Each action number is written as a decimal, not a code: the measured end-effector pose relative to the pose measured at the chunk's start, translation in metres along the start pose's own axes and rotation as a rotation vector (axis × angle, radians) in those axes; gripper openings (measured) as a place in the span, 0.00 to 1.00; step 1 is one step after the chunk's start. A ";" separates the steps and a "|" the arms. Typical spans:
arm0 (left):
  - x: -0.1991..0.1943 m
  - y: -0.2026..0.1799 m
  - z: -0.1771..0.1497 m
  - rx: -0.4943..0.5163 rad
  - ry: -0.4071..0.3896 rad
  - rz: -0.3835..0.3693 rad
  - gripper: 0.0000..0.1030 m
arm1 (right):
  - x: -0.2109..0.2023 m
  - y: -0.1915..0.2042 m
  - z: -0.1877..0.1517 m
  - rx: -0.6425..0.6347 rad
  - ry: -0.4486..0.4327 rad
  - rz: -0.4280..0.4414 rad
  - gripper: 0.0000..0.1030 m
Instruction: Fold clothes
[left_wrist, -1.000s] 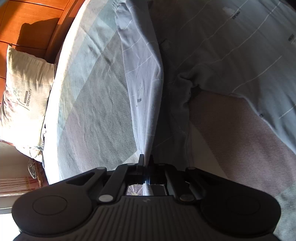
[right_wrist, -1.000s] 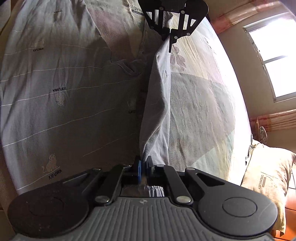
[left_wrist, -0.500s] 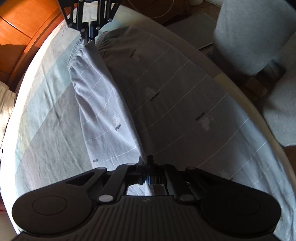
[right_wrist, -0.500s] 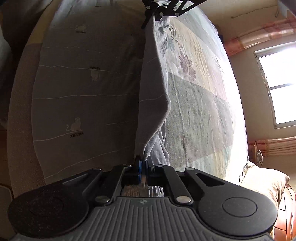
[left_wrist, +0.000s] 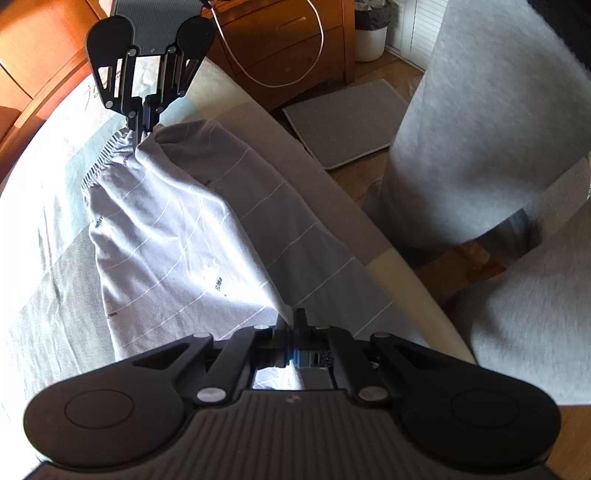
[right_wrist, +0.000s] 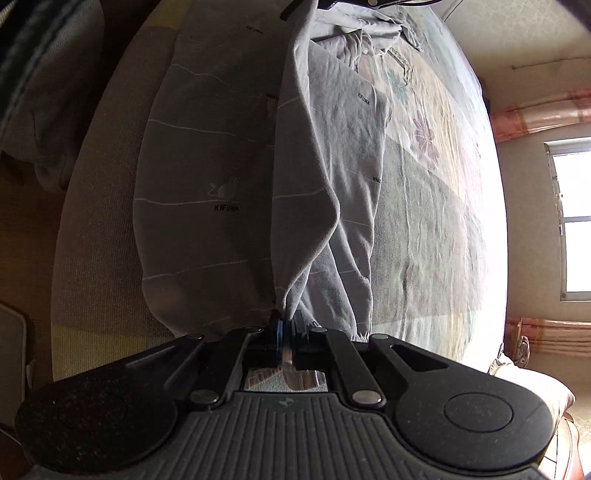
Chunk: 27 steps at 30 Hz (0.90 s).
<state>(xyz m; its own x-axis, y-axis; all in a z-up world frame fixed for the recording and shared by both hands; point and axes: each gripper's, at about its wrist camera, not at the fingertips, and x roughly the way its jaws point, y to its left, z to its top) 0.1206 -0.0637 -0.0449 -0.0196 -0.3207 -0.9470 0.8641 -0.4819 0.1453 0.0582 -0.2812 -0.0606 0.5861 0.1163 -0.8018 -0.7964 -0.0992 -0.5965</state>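
Trousers (left_wrist: 177, 236) on the bed (left_wrist: 44, 258), half-folded lengthwise: left gripper (left_wrist: 291, 325) and right gripper (left_wrist: 142, 122), both clenched on fabric, suspend one leg over the other; crosswise folds remain.

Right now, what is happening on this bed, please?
A person is folding grey striped trousers on the bed. The left gripper is shut on one end of the fabric, and the right gripper is shut on the elastic waistband end. One layer is held up between them above the other, so the fold is not yet laid flat.
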 end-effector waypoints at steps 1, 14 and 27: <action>0.001 -0.002 0.002 -0.003 -0.006 -0.012 0.00 | -0.002 0.000 -0.001 -0.005 0.001 0.004 0.05; 0.022 -0.024 -0.005 -0.043 0.021 -0.087 0.00 | -0.014 0.021 -0.001 -0.027 -0.008 0.066 0.05; 0.050 -0.005 0.012 -0.092 0.003 -0.114 0.04 | -0.012 -0.037 -0.024 0.312 0.020 0.348 0.39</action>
<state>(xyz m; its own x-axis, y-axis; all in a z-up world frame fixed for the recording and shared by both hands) 0.1090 -0.0868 -0.0894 -0.1189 -0.2662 -0.9566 0.8987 -0.4384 0.0102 0.0836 -0.3026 -0.0295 0.2763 0.1091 -0.9549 -0.9511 0.1735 -0.2554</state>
